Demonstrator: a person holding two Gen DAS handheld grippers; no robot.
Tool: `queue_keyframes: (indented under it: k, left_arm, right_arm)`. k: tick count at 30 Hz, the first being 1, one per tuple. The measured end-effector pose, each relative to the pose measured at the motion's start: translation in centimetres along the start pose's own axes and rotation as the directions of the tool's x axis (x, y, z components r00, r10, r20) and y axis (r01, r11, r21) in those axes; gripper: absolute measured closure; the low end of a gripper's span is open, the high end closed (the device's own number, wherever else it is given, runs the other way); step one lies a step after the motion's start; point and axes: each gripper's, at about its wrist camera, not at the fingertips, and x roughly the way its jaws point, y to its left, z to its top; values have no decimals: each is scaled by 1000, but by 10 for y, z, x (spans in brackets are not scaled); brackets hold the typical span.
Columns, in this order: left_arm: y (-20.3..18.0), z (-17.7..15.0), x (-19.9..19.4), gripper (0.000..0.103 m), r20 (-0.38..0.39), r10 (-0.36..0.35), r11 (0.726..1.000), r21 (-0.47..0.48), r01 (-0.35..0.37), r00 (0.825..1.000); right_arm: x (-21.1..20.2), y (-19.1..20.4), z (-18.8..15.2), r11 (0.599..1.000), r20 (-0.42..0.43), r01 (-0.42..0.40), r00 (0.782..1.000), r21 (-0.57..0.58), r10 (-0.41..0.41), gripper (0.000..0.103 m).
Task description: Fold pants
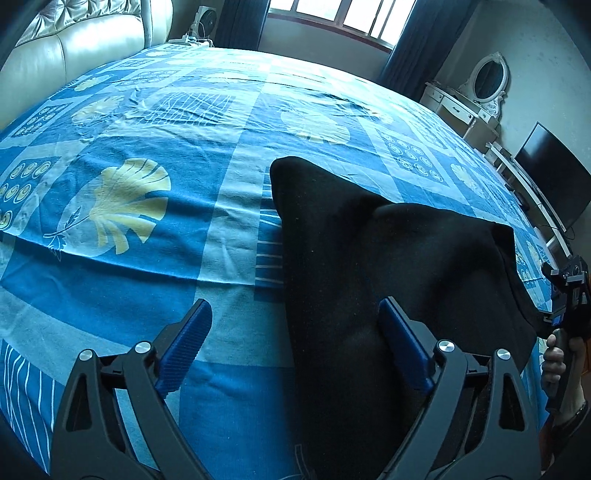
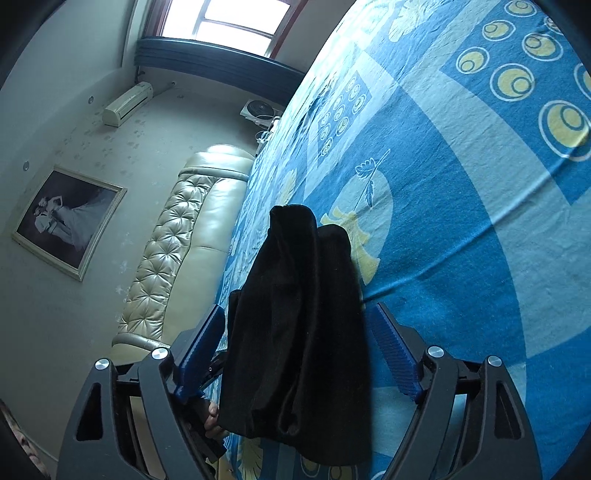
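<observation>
Black pants point(image 1: 388, 266) folded on bed point(image 1: 147, 258) (maybe unevenly), both hand-held grippers apart.

pants point(image 1: 388, 266) lower end beyond frame

Left wrist view: pants point(image 1: 369, 258) lie on the bed sheet point(image 1: 147, 229), near edge, right of centre. Left gripper point(image 1: 295, 332) near side; its right finger point(image 1: 402, 350) over the pants, left finger point(image 1: 188, 339) over bare sheet. Right gripper point(image 1: 569, 295) at the pants' right edge. Headboard point(image 1: 74, 40) far left; window point(image 1: 332, 18) far; dresser point(image 1: 465, 103) and monitor point(image 1: 550, 173) right.
</observation>
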Motion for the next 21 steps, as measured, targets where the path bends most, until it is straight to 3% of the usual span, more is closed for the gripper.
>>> queue_keyframes:
  k: [10, 16, 18, 21]
  left_arm:
    - [-6, -19, -17, 11, -18, -2, 1000, -7, 2, 1000]
    - [-10, -26, -21, 11, -36, -12, 1000, 0, 12, 999]
    - [-8, -29, -21, 11, -54, -42, 999, -23, 41, 998]
    - [-2, -35, -15, 11, -109, -149, 985, -103, 138, 983]
  right_arm:
    - [-15, -6, -12, 999, 37, 40, 999, 7, -40, 16]
    - [-10, 1, -18, 998, 12, 66, 998, -13, -66, 16]
    - [-8, 2, -20, 998, -1, 59, 998, -11, -59, 16]
    - [-1, 5, -28, 1000, -64, 24, 998, 0, -24, 15]
